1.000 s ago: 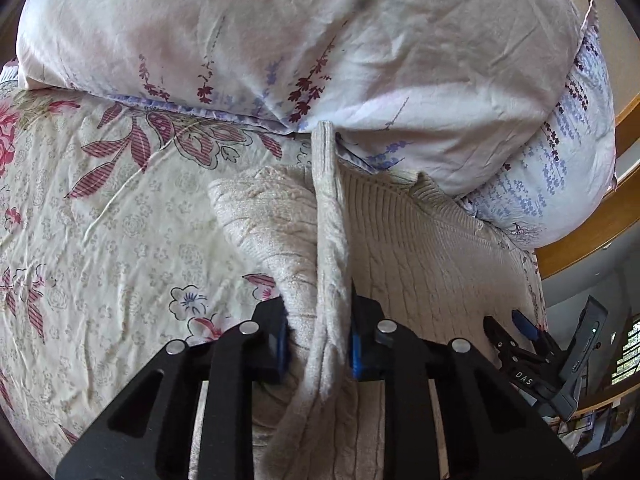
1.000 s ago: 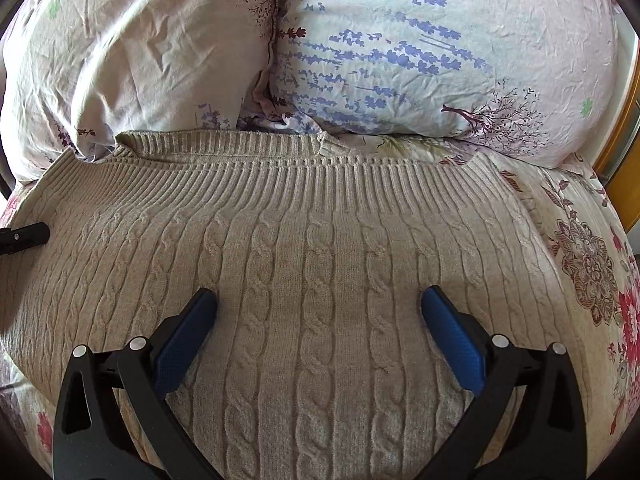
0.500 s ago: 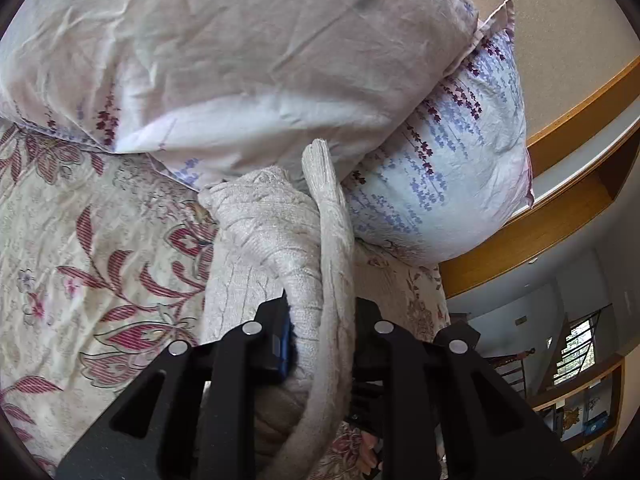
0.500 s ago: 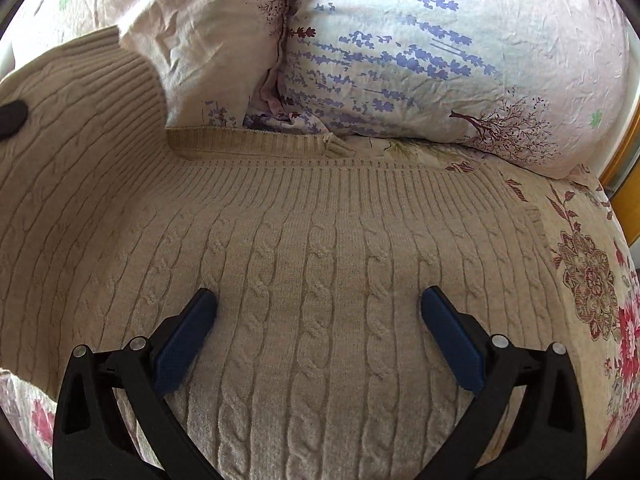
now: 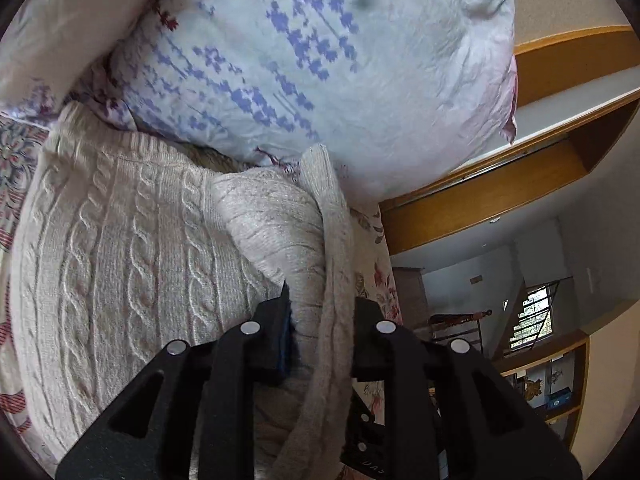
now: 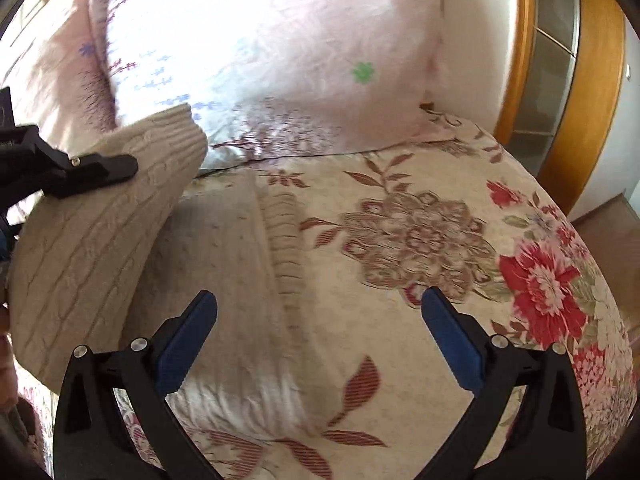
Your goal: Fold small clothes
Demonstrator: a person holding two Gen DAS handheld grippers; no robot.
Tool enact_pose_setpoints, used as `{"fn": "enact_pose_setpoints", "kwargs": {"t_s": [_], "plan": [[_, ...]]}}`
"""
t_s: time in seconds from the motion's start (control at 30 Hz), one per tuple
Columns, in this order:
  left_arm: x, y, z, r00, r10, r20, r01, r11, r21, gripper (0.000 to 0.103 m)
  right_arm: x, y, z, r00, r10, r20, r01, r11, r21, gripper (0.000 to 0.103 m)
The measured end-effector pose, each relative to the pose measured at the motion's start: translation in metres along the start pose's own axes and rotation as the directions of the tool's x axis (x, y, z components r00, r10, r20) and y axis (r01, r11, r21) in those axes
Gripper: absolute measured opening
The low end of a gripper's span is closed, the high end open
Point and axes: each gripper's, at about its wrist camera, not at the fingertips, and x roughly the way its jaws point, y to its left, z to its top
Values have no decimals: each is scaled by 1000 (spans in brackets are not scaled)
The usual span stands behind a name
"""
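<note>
Left gripper [image 5: 320, 332] is pinching a bunched edge of the beige cable-knit sweater [image 5: 120, 248], its jaws having just eased a touch wider with the knit between them. That side hangs lifted above the part spread flat on the floral bedspread [image 6: 420, 232], near the pillows [image 5: 320, 60]. Right gripper [image 6: 318, 334] hovers over the bedspread, jaws spread wide, nothing between them.
</note>
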Motion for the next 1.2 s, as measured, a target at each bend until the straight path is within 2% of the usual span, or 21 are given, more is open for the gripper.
{"fn": "enact_pose_setpoints", "kwargs": {"t_s": [0.07,0.13,0.17,0.2,0.27,0.33,0.37,0.4,0.43,0.5,0.53,0.57,0.6,0.63,0.7,0.73,0.83,0.9,1.0,1.1,1.2], "plan": [[24,5,-6,997,-41,-59,39,999,-36,35,-3,-18,-2,1000,23,10,-24,998,57,102],[32,9,-9,982,-166,-92,157,983,-100,41,-10,-33,0,997,63,32,-66,993,97,102],[27,8,-9,973,-211,-97,201,974,-108,56,-13,-37,0,996,75,45,-79,991,107,102],[16,5,-9,973,-215,-82,207,974,-92,67,-16,-41,1,994,96,55,-101,989,111,102],[-18,-7,-8,987,-161,-13,162,987,10,79,-13,-53,7,985,162,64,-169,979,118,102],[-53,-20,-14,997,-17,75,5,989,151,87,-14,-58,13,966,252,63,-258,957,134,102],[-68,-25,-20,989,74,131,-100,973,207,91,-13,-58,17,953,298,58,-303,942,143,102],[-81,-29,-28,968,161,194,-209,943,259,94,-12,-57,20,938,342,54,-346,926,154,102],[-93,-30,-37,938,240,250,-310,902,301,95,-9,-57,23,922,384,49,-386,907,168,102],[-105,-33,-54,861,371,348,-489,791,367,100,1,-56,29,890,454,27,-449,868,212,97],[-109,-30,-59,823,418,385,-555,735,389,101,8,-55,31,876,482,9,-471,850,236,93],[-111,-26,-68,794,449,410,-600,686,411,101,16,-53,34,862,507,-12,-487,834,259,89],[-108,-23,-75,773,477,418,-631,648,428,101,22,-51,35,852,523,-31,-494,821,285,82],[-107,-17,-77,765,496,411,-643,627,441,101,29,-50,36,845,532,-49,-495,814,306,80],[-101,-7,-87,773,513,374,-635,617,465,101,42,-47,38,835,543,-83,-489,804,337,68],[-97,-2,-90,778,516,360,-628,616,475,101,48,-46,38,832,547,-96,-487,802,347,66],[-87,8,-97,773,533,344,-632,596,495,101,61,-38,40,832,539,-129,-472,812,343,54],[-84,12,-98,774,536,337,-629,593,502,101,68,-32,42,832,534,-151,-469,822,323,31],[-87,15,-101,766,541,346,-638,581,505,101,69,-25,45,849,504,-156,-455,849,269,14],[-88,19,-101,748,557,362,-660,564,496,101,65,-21,51,859,496,-125,-459,856,239,11],[-87,22,-99,741,567,360,-668,567,482,101,57,-20,61,874,479,-81,-454,866,210,10]]}}
